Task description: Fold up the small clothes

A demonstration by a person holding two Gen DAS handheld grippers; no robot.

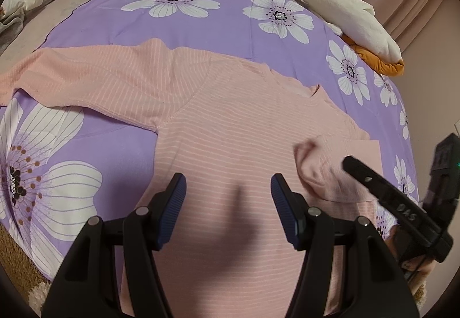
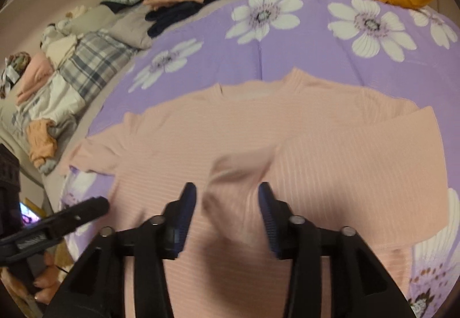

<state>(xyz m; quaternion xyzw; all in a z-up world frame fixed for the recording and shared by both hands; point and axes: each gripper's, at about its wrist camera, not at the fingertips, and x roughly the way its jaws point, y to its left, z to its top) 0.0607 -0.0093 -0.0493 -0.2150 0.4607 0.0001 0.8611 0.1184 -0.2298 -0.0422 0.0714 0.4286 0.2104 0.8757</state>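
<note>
Here a pink striped top (image 1: 230,128) is lying flat on a purple flowered sheet (image 1: 201,30) that is covering the bed, with its neckline pointing toward the sheet's far edge. One sleeve (image 1: 86,79) is stretching out toward the sheet's left edge, while the other sleeve (image 2: 359,163) is lying folded across the body of the top, its cuff bunching up near the middle. The left hand-held gripper (image 1: 228,203) is hovering over the lower body of the top with its jaws standing apart and nothing between them. The right hand-held gripper (image 2: 227,214) is hanging just over the bunched cuff, its jaws parted with no pad pressing the cloth; that view is blurring a little. A white and orange plush toy (image 1: 345,16) is resting along the sheet's far right edge. A plaid pillow (image 2: 95,65) and a dark heap of clothes (image 2: 178,13) are lying past the sheet's far left corner.
</note>
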